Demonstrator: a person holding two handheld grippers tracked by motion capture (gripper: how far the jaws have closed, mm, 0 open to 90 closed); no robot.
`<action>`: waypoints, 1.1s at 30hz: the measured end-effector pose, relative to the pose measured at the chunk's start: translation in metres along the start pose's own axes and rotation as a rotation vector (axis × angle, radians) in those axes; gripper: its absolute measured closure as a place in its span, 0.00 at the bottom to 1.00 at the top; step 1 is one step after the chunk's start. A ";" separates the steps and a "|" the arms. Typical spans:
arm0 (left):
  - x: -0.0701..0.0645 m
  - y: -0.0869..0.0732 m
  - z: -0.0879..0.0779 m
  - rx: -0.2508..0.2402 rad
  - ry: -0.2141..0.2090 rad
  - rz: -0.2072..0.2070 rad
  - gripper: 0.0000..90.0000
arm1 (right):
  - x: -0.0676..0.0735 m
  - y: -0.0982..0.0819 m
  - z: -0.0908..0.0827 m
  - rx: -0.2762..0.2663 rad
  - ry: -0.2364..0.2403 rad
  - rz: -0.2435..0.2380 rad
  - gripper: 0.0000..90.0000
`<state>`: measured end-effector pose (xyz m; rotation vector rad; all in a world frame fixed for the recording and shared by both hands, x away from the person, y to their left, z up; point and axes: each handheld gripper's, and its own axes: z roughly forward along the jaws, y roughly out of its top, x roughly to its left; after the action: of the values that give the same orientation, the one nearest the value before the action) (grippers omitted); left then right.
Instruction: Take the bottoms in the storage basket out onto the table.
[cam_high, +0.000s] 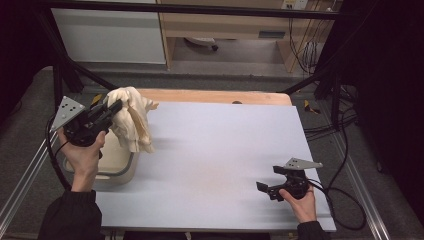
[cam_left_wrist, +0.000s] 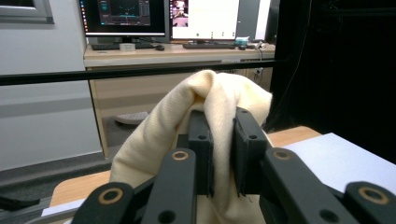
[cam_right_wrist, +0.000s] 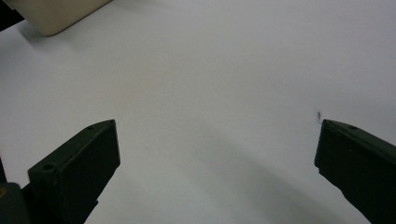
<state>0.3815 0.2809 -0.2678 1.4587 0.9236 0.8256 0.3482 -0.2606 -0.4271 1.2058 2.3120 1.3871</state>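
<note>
A cream cloth (cam_high: 132, 116) hangs in folds at the table's left, lifted above a cream bin (cam_high: 117, 167). My left gripper (cam_high: 114, 107) is shut on the cloth near its top. In the left gripper view the cloth (cam_left_wrist: 159, 140) drapes over and between the two black jaws, and my left gripper (cam_left_wrist: 223, 122) pinches a fold of it. At the front right of the table, my right gripper (cam_high: 264, 187) rests low over the white table top (cam_high: 220, 150), held in a hand. In the right gripper view my right gripper (cam_right_wrist: 217, 140) stands wide open with nothing between its fingers.
The cream bin sits at the table's left edge, and its corner (cam_right_wrist: 56, 16) shows at the top left of the right gripper view. A wooden strip (cam_high: 215, 96) runs along the table's far edge. Cables (cam_high: 340, 165) trail off the right side. Beyond stand a desk with monitors (cam_left_wrist: 159, 16).
</note>
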 end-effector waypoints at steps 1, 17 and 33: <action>-0.001 0.000 0.001 0.000 -0.003 0.001 0.88 | 0.000 0.000 0.000 0.000 0.000 0.000 0.01; -0.016 0.001 0.011 0.002 -0.040 0.007 0.88 | -0.001 0.000 0.000 -0.002 0.000 -0.005 0.01; -0.030 0.000 0.021 0.006 -0.076 0.004 0.88 | 0.000 0.000 0.000 -0.001 0.000 -0.001 0.01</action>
<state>0.3872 0.2445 -0.2694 1.4878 0.8667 0.7655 0.3482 -0.2611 -0.4270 1.2035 2.3111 1.3884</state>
